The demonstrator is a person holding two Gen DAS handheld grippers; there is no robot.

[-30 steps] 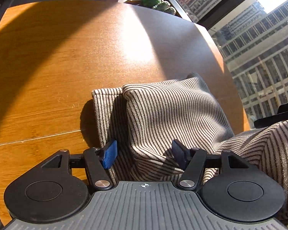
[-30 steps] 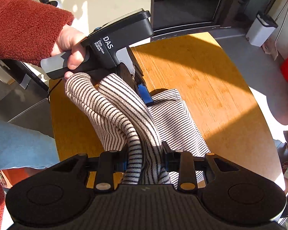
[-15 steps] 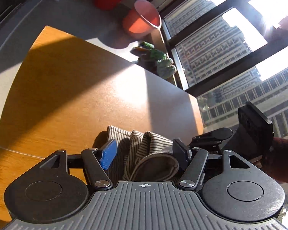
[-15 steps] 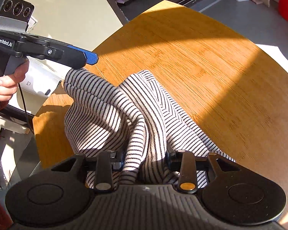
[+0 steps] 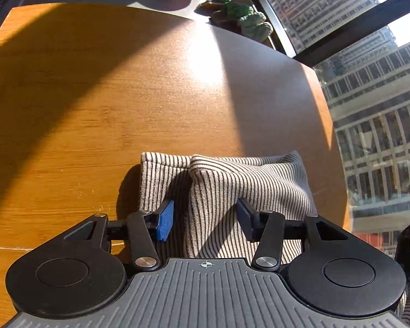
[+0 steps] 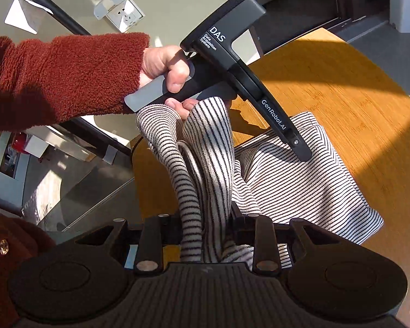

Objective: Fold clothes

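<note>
Striped garment [image 5: 248, 180] bunched at near right of wooden table [image 5: 95, 109]. Left gripper [image 5: 205, 218] wide apart, cloth between fingers. Right gripper [image 6: 205, 235] pinching raised fold of garment. Cactus [image 5: 240, 19] beyond far table edge, by window [image 5: 369, 82]. Hand [image 6: 166, 68] near lifted cloth.

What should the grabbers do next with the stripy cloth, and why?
Probably lower the right gripper toward the table and lay its raised bunch down. The striped cloth is only partly flat; the right gripper is shut on a lifted fold, while the left gripper is open over the flat part.
</note>
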